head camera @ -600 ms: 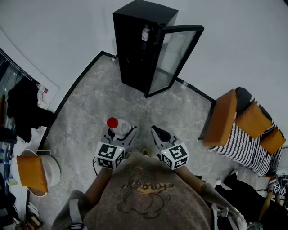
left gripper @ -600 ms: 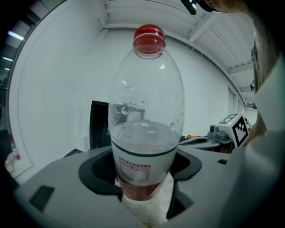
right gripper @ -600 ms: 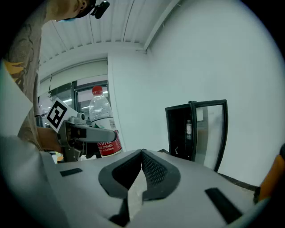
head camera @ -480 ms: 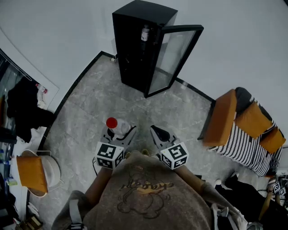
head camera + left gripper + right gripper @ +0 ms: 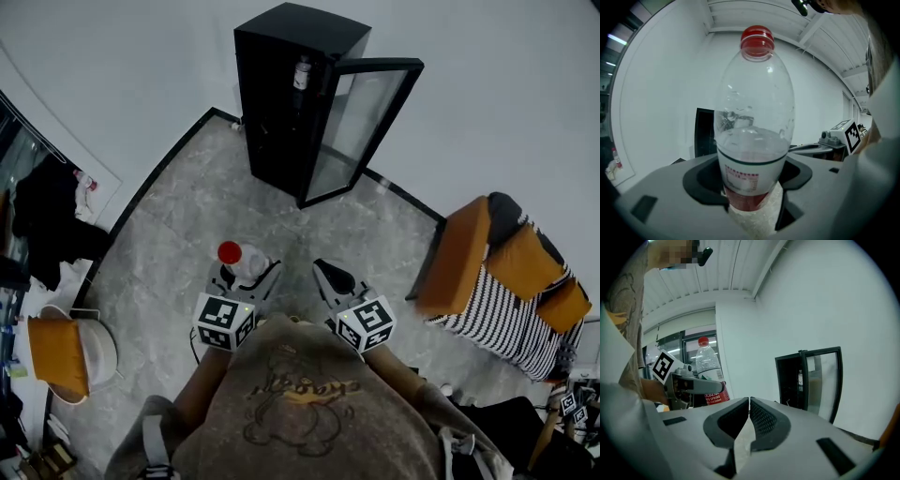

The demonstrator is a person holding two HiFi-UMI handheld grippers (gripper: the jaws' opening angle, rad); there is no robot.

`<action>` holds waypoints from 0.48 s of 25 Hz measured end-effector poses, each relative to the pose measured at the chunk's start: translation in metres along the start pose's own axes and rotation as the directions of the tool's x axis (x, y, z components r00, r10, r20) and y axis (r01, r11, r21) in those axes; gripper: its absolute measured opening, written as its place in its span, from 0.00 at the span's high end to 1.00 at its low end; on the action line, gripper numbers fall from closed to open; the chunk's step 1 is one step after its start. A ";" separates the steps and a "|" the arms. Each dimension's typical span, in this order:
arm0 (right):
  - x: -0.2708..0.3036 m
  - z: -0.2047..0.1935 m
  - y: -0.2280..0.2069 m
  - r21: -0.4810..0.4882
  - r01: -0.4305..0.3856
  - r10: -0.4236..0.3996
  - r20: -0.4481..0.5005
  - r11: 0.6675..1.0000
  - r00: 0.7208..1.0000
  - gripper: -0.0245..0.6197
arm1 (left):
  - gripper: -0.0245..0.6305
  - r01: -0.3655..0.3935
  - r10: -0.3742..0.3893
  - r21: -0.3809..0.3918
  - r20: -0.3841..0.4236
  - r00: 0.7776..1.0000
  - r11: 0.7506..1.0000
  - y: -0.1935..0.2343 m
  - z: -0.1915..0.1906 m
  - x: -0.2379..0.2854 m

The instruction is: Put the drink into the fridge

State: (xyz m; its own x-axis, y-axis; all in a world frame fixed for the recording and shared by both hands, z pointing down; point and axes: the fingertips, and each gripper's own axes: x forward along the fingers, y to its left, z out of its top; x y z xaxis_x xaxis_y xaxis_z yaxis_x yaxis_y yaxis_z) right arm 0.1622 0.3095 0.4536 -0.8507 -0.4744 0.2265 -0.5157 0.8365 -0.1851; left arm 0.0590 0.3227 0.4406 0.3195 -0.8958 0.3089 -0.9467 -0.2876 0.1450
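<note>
Drink bottle stands upright, clamped in the left claw, open fridge dead ahead of it but well apart, right claw closed and empty.

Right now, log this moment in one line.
left gripper: shut on bottle | right gripper: shut, empty | fridge: open

I see the clear, red-capped drink bottle upright in my left tongs, partly full. The black fridge stands ahead, glass door open.
</note>
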 end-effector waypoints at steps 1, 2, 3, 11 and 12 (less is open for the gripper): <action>-0.001 -0.001 -0.002 0.003 -0.010 0.010 -0.005 1.000 1.000 0.93 | 0.48 -0.007 0.007 -0.003 0.004 1.000 1.000 -0.001 0.000 0.001; -0.002 -0.003 -0.004 0.005 -0.021 0.021 -0.012 1.000 1.000 0.93 | 0.48 -0.014 0.014 -0.007 0.009 1.000 1.000 -0.001 0.000 0.002; -0.003 -0.005 -0.004 0.006 -0.032 0.032 -0.018 0.999 0.999 0.93 | 0.48 -0.022 0.022 -0.011 0.013 1.000 1.000 -0.002 0.000 0.003; 0.001 -0.010 -0.020 0.016 -0.095 0.096 -0.064 0.995 0.993 0.93 | 0.48 -0.043 0.044 -0.025 0.034 0.998 0.999 -0.006 0.010 0.023; 0.004 -0.011 -0.022 0.016 -0.099 0.100 -0.067 0.995 0.993 0.93 | 0.48 -0.042 0.043 -0.026 0.037 0.998 0.999 -0.005 0.011 0.025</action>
State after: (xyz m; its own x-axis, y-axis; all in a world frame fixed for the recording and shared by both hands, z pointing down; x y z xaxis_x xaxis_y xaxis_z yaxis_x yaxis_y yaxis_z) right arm 0.1715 0.2924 0.4687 -0.8891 -0.3692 0.2705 -0.4307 0.8749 -0.2216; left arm 0.0708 0.2983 0.4373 0.2767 -0.9191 0.2804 -0.9580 -0.2408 0.1560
